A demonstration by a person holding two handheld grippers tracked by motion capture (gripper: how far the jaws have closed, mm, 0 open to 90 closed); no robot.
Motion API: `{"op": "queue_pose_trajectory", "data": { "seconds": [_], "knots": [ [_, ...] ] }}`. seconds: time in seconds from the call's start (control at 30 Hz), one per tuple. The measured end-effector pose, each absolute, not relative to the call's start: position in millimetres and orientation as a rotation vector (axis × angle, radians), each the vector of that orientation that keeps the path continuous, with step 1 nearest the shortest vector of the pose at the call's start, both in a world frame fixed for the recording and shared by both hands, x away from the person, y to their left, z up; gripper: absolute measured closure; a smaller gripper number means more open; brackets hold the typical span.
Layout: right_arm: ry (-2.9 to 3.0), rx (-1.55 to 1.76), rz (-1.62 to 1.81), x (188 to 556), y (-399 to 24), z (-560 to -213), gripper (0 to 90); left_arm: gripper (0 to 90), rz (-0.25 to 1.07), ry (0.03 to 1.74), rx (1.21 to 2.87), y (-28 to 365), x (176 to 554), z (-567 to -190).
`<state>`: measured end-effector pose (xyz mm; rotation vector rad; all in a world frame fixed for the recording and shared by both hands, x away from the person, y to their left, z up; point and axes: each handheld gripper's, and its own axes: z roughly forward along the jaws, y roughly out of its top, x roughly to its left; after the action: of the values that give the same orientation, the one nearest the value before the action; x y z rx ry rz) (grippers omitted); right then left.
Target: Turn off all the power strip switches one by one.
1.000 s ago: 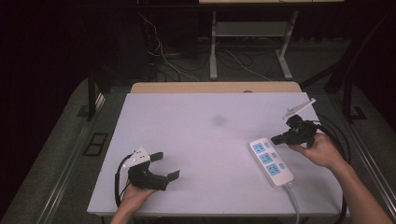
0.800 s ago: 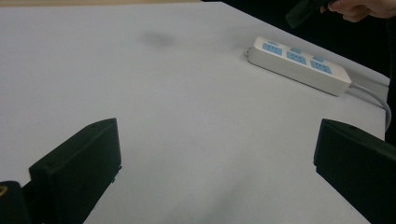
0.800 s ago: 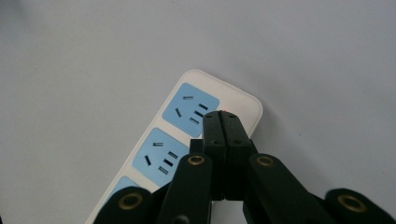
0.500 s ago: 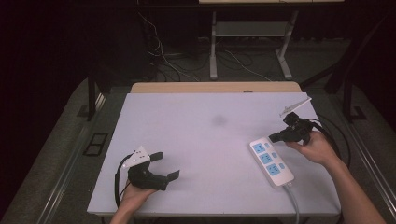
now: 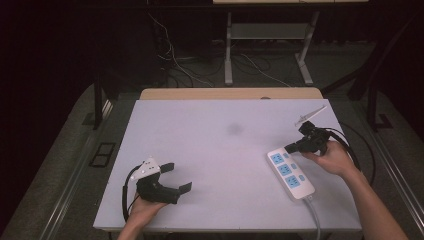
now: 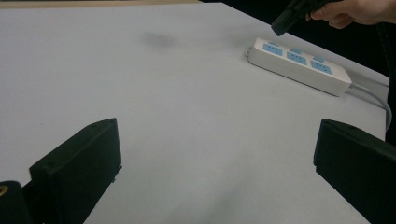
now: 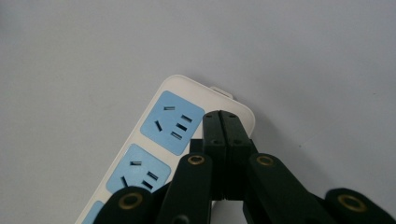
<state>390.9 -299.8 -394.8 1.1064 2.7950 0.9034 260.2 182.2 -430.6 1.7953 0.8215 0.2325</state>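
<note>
Lowered toward the table's right edge, the right gripper, jaws pressed together, now hovers at the far end of the white power strip. Rigid, smooth and light, it looks best pinched across its narrow sides. Left gripper rests, jaws apart.

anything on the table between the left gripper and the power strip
No, bare white table lies between the left gripper and the power strip, seen best in the left gripper view.
</note>
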Motion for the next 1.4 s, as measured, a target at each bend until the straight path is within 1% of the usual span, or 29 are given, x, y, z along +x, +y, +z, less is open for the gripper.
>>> {"op": "queue_pose_trajectory", "data": {
  "seconds": [0.7, 1.4],
  "knots": [
    [2.826, 1.119, 0.88, 393, -295, -407, 89.9, 0.0, 0.231, 0.824, 1.785, 184, 260, -430],
    [2.81, 1.177, 1.013, 394, -305, -416, 90.0, 0.0, 0.235, 0.813, 1.788, 182, 258, -429]
  ]
}}
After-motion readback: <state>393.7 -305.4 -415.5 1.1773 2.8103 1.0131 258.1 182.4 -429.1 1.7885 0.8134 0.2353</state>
